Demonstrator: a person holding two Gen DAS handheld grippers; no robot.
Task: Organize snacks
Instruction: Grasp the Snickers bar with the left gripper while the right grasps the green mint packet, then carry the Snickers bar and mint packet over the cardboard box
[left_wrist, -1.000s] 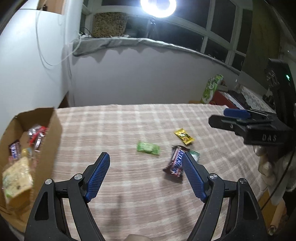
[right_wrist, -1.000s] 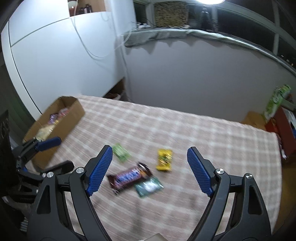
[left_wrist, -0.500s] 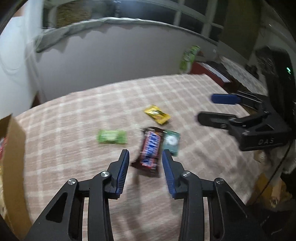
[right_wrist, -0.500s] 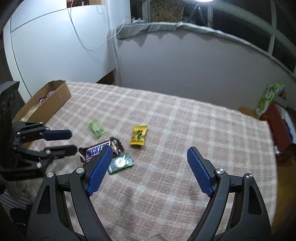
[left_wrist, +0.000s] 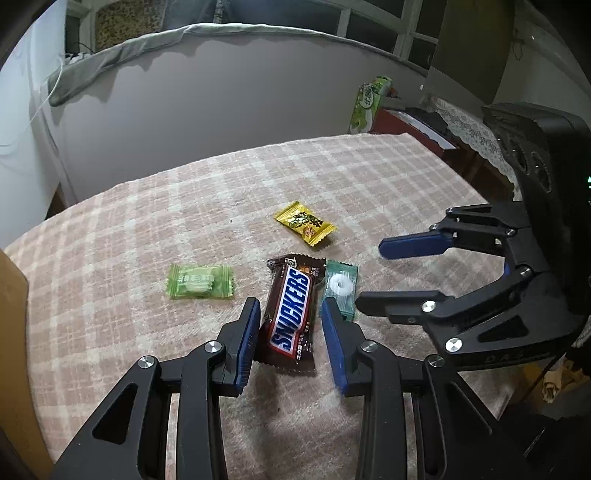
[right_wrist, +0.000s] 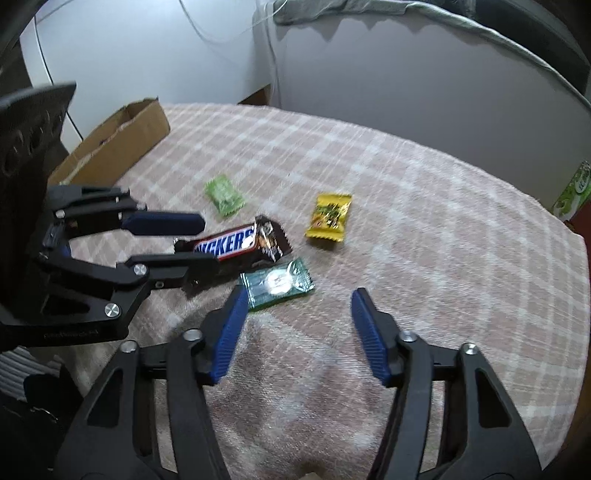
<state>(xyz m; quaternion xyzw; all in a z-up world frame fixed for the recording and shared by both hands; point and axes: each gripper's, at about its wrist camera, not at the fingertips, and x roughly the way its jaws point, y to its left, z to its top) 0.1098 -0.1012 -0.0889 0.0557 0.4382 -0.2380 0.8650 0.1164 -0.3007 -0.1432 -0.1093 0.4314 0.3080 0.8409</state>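
Note:
A brown Snickers bar (left_wrist: 290, 314) lies flat on the checked cloth. My left gripper (left_wrist: 290, 303) straddles it with narrow jaws, and a slim gap shows beside the right pad. In the right wrist view the bar (right_wrist: 232, 243) sits between the left gripper's (right_wrist: 210, 242) fingers. A teal mint candy (right_wrist: 277, 282) rests against the bar's side, just ahead of my right gripper's (right_wrist: 300, 291) left fingertip. The right jaws are closing, with only cloth between them. A green candy (left_wrist: 200, 281) lies left of the bar and a yellow candy (left_wrist: 304, 222) lies beyond it.
An open cardboard box (right_wrist: 122, 144) stands at the table's left end, its wall (left_wrist: 11, 332) just inside the left wrist view. A green package (left_wrist: 367, 105) stands past the far right corner. The cloth-covered table (right_wrist: 443, 240) drops off at its right edge.
Both grippers have come down closer to the snacks. The left jaws narrowed from wide and slid around the Snickers bar. The right jaws have drawn closer together.

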